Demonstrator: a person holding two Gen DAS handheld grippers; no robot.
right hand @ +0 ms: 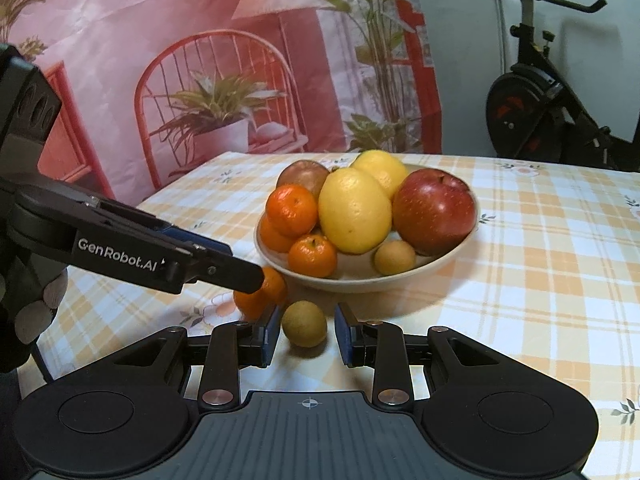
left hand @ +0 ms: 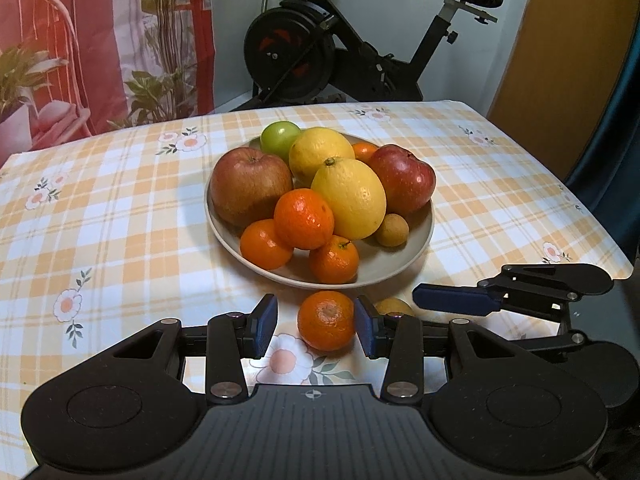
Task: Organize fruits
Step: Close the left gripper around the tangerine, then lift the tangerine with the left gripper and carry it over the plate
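Note:
A loose mandarin (left hand: 326, 320) lies on the checked tablecloth just in front of the plate (left hand: 400, 268). My left gripper (left hand: 316, 330) is open around it: the right pad is at its skin and a gap shows at the left pad. A small brown-yellow round fruit (right hand: 304, 323) rests on the cloth between the tips of my right gripper (right hand: 306, 336), whose jaws are narrow but open, with slim gaps on both sides. The plate (right hand: 360, 284) holds two apples, two lemons, a green fruit, several mandarins and one more small brown fruit.
The left gripper's finger (right hand: 224, 268) reaches in from the left over the mandarin (right hand: 262, 292). The right gripper's blue finger (left hand: 456, 300) lies close on the right. An exercise bike (left hand: 320, 48) and a printed backdrop (right hand: 200, 60) stand behind the table. The table edge (left hand: 600, 240) runs at the right.

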